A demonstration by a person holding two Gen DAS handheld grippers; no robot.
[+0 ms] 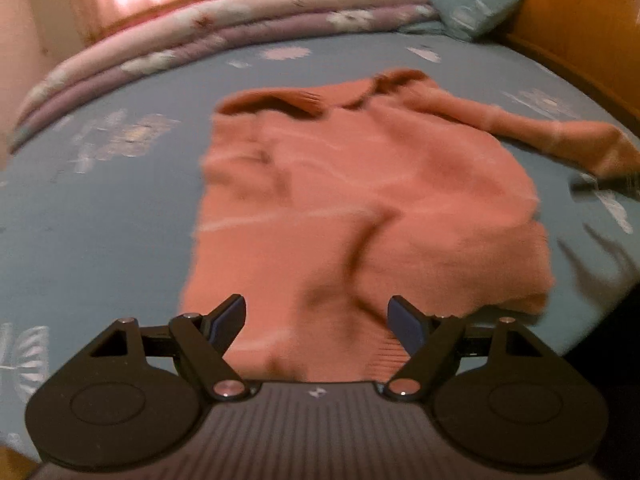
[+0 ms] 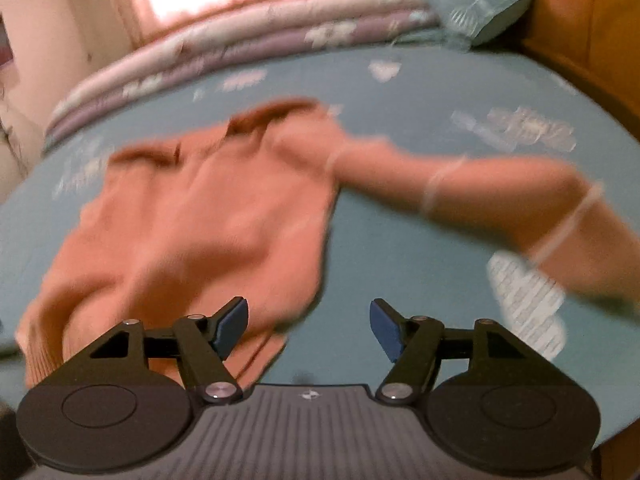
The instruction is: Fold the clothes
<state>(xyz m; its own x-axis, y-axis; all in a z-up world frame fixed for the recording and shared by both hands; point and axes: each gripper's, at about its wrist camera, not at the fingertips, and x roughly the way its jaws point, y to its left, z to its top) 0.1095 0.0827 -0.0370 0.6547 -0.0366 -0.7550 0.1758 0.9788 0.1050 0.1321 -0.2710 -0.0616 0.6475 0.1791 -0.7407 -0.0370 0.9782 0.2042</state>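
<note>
Salmon sweater (image 1: pixel 360 200) lies spread on the blue bedsheet (image 1: pixel 100 208), collar toward the rolled quilt (image 1: pixel 200 36). Left of the sweater's midline, the left gripper (image 1: pixel 316 320) hangs over the hem, jaws apart, nothing between them. Right of the sweater's body, the right gripper (image 2: pixel 308 328) stands over the side edge, jaws apart and empty. The outstretched sleeve (image 2: pixel 480 196) lies further right. Risk: both views are blurred; a hasty grasp may pinch the sheet along with the knit, dragging the fold askew.
</note>
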